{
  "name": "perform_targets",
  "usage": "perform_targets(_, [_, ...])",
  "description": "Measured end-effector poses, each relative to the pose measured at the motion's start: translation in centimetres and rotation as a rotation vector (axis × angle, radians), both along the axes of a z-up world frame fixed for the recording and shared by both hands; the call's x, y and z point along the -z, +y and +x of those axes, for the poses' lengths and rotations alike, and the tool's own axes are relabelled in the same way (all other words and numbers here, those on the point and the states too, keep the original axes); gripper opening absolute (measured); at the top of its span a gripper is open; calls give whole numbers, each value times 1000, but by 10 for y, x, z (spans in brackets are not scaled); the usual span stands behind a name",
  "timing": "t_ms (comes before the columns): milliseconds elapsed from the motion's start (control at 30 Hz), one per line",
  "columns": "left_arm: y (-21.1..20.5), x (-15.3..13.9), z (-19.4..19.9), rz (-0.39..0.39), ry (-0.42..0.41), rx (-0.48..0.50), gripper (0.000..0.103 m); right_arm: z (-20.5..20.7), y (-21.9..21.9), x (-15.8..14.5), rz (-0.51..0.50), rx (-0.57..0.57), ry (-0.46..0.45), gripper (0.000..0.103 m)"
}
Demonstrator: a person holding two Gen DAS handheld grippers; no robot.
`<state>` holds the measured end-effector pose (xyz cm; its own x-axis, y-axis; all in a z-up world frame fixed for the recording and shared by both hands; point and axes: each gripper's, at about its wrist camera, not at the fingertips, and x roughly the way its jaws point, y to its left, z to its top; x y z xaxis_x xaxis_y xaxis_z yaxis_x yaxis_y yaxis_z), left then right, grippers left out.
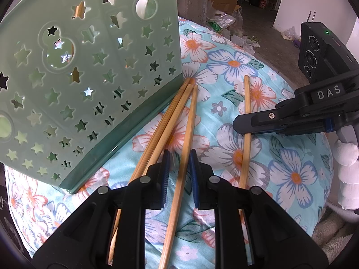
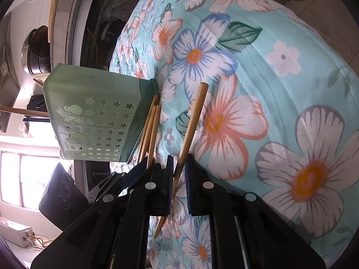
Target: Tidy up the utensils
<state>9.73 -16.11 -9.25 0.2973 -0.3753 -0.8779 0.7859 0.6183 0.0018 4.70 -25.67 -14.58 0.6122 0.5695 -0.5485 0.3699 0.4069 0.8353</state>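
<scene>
chopsticks lie on a floral cloth beside a green holder punched with star holes, which stands tilted on the cloth. three chopsticks fan out from the holder's lower corner, their far tips just beside its dark green base; two of them run nearly touching along the holder's edge, and the third angles a little away. left gripper sits over this third one — its blue-padded fingers stand narrowly apart with the stick between them, and whether the pads actually press on it i cannot tell. a fourth chopstick lies well apart from the holder, on the side away from it. right gripper, seen from its own camera, has this lone chopstick running between its nearly closed fingers — again, contact with the pads is not clear. in the left view that gripper's dark fingers cross over the lone stick.
</scene>
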Motion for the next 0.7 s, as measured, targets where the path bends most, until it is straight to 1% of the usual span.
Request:
perform_targets(267, [0, 0, 0, -4, 3, -5, 16, -1, -2, 3, 8, 3, -5, 10])
perform_targets(400, [3, 0, 4, -9, 8, -15, 16, -7, -6, 1, 4, 10, -23, 10])
perform_targets(500, [5, -2, 6, -9, 6, -13, 12, -12, -10, -4, -5, 22, -36, 10])
perform_targets(533, [5, -3, 4, -18, 1, -29, 9, -14, -12, -6, -9, 26, -41, 10])
perform_targets(600, [5, -6, 4, -16, -7, -28, 9, -17, -14, -12, -21, 32, -55, 10])
perform_targets(700, [7, -13, 4, -25, -13, -27, 6, -21, -19, -23, -50, 38, -80, 9])
